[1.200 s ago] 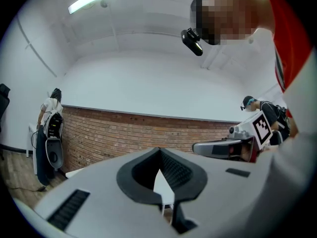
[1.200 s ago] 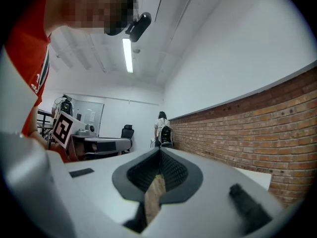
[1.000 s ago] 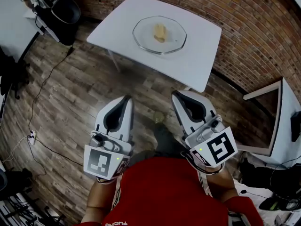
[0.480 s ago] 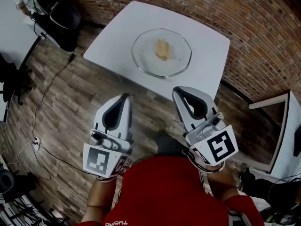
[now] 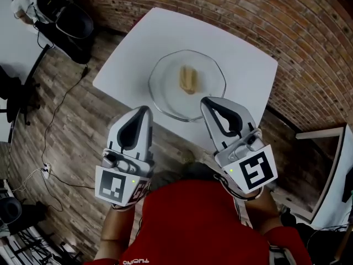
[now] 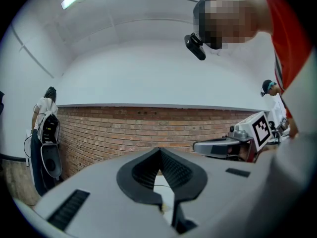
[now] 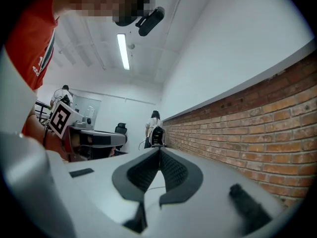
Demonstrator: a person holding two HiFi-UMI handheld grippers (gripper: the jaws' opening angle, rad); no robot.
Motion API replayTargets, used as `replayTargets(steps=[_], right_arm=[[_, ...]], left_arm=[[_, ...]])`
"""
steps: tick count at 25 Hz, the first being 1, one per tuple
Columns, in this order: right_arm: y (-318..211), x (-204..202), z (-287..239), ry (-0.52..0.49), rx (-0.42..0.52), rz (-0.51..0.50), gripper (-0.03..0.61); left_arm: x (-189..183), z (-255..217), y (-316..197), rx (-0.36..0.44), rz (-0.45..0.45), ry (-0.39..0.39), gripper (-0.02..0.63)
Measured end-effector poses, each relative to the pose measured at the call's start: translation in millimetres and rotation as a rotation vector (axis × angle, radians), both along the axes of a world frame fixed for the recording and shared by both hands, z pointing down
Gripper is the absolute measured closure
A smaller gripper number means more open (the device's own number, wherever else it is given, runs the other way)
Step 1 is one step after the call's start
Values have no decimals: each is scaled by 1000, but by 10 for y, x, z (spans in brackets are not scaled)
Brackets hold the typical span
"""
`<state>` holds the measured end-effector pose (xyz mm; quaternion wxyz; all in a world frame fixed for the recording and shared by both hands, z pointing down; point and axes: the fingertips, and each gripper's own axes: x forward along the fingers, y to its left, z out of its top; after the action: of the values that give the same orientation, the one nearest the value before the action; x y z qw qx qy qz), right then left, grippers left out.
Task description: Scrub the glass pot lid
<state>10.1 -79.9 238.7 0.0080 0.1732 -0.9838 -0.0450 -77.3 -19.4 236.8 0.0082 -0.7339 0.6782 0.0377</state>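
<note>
Claws first: left claw (image 5: 144, 110) is closed all the way, jaws meeting tip to tip with nothing caught between them. Right claw (image 5: 207, 101) is the same deal, shut tight and empty. Both gripper views back that up, you just see the black pads pinched together with the brick wall (image 6: 124, 128) behind them.

Glass pot lid (image 5: 165, 90) is the thing to orient by. It's lying flat on a white surface (image 5: 242, 48), roughly in the middle of it. There's a yellowish lump (image 5: 188, 79) sitting at the lid's centre, and I can't tell whether that's a knob or something laid on it. From the head view both claws are on the near side of the lid, left claw at its near-left edge and right claw at its near-right edge, with the tips overlapping the rim in the picture. Neither looks to be touching the glass, and I can't tell how high they are above it.

That brick wall runs past the far and right sides of the lid, and wood floor (image 5: 66, 126) is off to the lid's left and near side. Each claw has its marker cube (image 5: 116, 186) at the end away from the lid, right up by the person's red shirt (image 5: 187, 225).
</note>
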Motion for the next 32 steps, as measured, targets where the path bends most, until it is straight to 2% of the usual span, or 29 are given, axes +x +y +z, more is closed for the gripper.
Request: replayTargets(steps=[3, 10, 15, 24, 27, 32], right_arm=[[-263, 12, 103, 5, -4, -2, 549], [-515, -204, 148, 23, -1, 17, 549], [-665, -521, 32, 37, 6, 50, 549], [-994, -964, 168, 80, -2, 189, 549], [-1059, -1125, 259, 90, -14, 238, 549], [-1163, -1310, 504, 156, -19, 332, 549]], left_arm=[[18, 80, -228, -13, -9, 4, 597], [-184, 116, -499, -26, -4, 19, 597], [-514, 48, -695, -26, 35, 26, 597], [-879, 285, -1258, -25, 190, 0, 597], [-1012, 445, -1405, -54, 230, -35, 597], [-1227, 690, -1586, -93, 284, -26, 597]])
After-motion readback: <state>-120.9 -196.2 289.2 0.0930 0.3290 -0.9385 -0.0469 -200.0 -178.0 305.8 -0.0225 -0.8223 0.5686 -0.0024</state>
